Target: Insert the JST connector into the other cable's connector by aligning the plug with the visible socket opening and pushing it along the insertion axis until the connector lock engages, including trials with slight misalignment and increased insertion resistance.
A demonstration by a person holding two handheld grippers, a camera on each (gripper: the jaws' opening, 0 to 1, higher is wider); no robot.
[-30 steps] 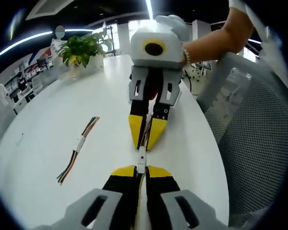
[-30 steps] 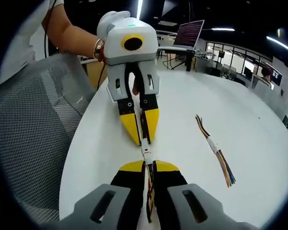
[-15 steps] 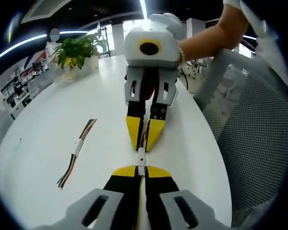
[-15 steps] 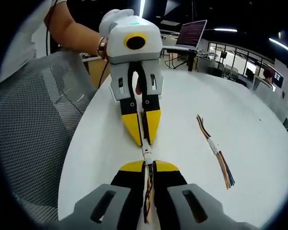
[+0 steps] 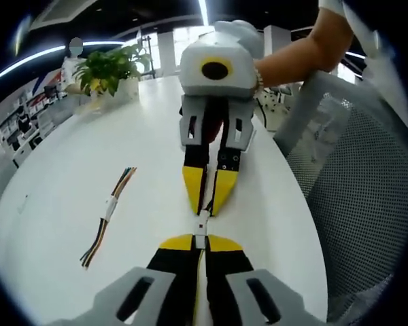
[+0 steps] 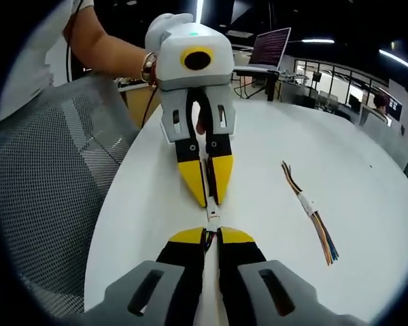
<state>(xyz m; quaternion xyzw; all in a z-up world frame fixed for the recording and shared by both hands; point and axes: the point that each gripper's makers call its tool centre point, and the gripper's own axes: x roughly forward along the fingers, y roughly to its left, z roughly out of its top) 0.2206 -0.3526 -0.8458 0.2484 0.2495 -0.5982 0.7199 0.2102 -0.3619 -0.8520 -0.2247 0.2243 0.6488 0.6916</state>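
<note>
Between yellow-tipped tools [image 5: 199, 242] [image 6: 211, 239], small white boxy connectors [image 5: 202, 227].

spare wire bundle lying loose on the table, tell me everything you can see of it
The loose bundle of thin multicoloured wires lies flat on the white round table, roughly straight, with a white band wrapped around its middle. Strands fan out slightly at both ends. It sits apart from both grippers, with nothing touching it but the tabletop. Any connector on its ends is too small to tell.

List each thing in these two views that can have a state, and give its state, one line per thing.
Left gripper: shut on its cable.
Right gripper: shut on its cable.
Connectors: end to end between the fingertips; locking cannot be told.
Spare wire bundle: lying loose on the table.
Laptop: open, screen lit.
</note>
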